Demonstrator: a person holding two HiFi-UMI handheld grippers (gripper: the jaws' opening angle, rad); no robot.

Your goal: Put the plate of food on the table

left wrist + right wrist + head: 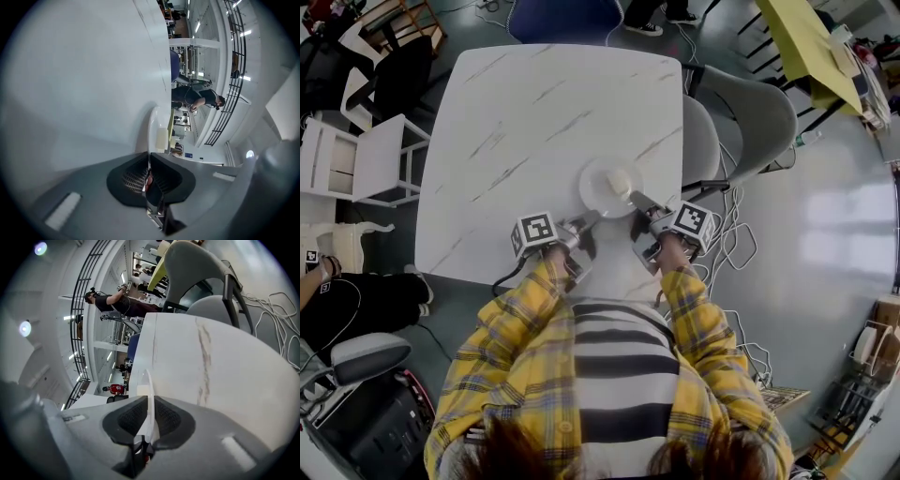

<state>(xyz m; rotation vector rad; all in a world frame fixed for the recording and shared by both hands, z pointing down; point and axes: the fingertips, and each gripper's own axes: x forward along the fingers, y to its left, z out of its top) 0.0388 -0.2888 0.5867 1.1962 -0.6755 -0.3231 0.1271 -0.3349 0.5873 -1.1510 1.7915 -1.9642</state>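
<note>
Left tool [587,221] and right tool [636,199] clamp thin rim of round white plate [598,186].

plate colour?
Plain white plate, with a pale food block on it; clearest in the head view.

One marble table [516,122] bears one plate [592,199] with one pale piece of food [620,181]. There are two grippers, the left gripper [587,221] and the right gripper [637,200]. Three chairs stand round the table: one grey chair [755,112], one white chair [370,159] and one blue chair [567,19]. One yellow table [806,42] is also in view.
</note>
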